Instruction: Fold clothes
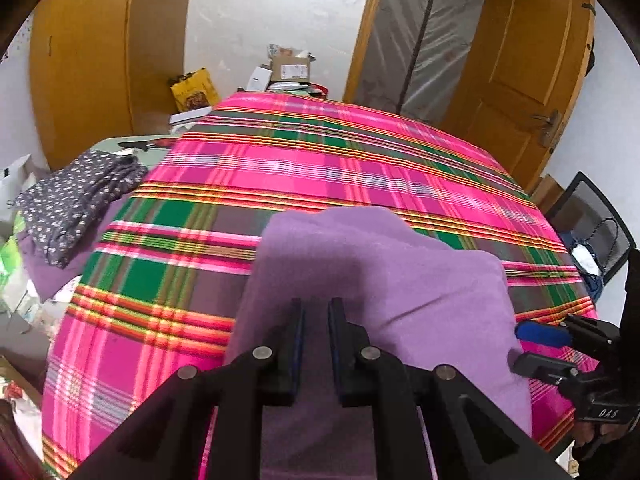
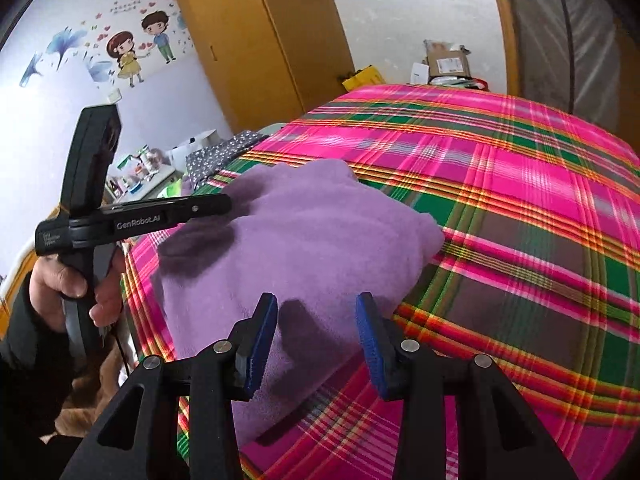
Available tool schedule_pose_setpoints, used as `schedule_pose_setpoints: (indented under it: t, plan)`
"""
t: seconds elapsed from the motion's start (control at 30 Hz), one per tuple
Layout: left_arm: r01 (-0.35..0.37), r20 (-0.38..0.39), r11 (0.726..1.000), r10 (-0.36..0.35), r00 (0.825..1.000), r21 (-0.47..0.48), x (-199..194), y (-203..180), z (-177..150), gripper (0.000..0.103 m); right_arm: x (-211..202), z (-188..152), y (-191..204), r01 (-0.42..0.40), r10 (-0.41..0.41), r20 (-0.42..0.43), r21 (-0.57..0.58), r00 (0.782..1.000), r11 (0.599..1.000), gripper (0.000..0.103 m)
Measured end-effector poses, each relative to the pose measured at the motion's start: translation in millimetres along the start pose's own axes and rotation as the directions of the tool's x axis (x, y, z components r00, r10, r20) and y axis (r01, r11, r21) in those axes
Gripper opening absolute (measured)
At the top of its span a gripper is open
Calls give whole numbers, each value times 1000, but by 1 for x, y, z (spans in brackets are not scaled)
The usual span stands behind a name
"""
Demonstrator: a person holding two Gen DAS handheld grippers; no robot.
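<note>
A purple fleece garment [image 1: 380, 280] [image 2: 304, 240] lies bunched in a compact pile on the pink and green plaid bed cover [image 1: 280, 160] [image 2: 520, 200], near its front edge. My left gripper [image 1: 316, 312] [image 2: 229, 201] points down at the garment's left part with its jaws almost together. Purple cloth shows in the slim gap, and I cannot tell whether any is pinched. A hand [image 2: 76, 280] holds that gripper's handle. My right gripper [image 2: 316, 304] [image 1: 520, 348] stands open at the garment's near right edge, with cloth below the blue pads [image 2: 260, 340] but none pressed.
A grey dotted garment [image 1: 80, 196] [image 2: 224, 152] lies on another purple cloth [image 1: 44, 276] off the bed's left side. Boxes and bags [image 1: 288, 68] pile up past the far end. A wooden door [image 1: 520, 60] and a black chair [image 1: 592, 232] stand to the right.
</note>
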State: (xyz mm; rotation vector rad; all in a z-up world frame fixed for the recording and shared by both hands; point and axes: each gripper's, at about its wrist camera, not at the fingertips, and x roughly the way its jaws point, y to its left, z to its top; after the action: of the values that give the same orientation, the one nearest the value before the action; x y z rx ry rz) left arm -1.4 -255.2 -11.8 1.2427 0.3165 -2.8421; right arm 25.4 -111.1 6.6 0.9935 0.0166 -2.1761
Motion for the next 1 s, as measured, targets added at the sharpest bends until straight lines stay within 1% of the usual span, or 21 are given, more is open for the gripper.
schedule_pose_setpoints:
  t: [0.13,0.37,0.47,0.53,0.57,0.7,0.8,0.9,1.0]
  plan:
    - [-21,2,1000,21,1000,-14,-4,9,-7,12,-2,0,-6,-1,1,1,37,1000,999,43]
    - [-16,23,998,17,1000,-54,-17,28,-20,12,-4,-8,-22,-6,7,-12,125,1000,992,47]
    - [-23,35,996,26,999,-82,-25,40,-26,16,-5,-12,-30,-27,31,-22,177,999,984,48]
    - [0,13,995,1,1000,-101,-23,48,-30,22,-4,-16,-35,-50,58,-29,218,998,975,50]
    - [11,3,994,-11,1000,-111,-23,52,-32,23,-3,-17,-38,-61,71,-32,237,997,970,52]
    - [81,-29,987,-85,996,-136,-20,61,-33,24,0,-20,-45,-98,114,-37,294,993,951,55]
    - [139,-49,977,-149,988,-163,-17,68,-33,25,2,-19,-48,-133,152,-35,321,988,938,56]
    - [197,-70,961,-214,974,-195,-12,78,-35,29,3,-19,-48,-154,175,-33,335,984,930,56]
    - [232,-80,947,-255,964,-223,-9,84,-37,32,5,-18,-48,-163,186,-34,341,982,926,57]
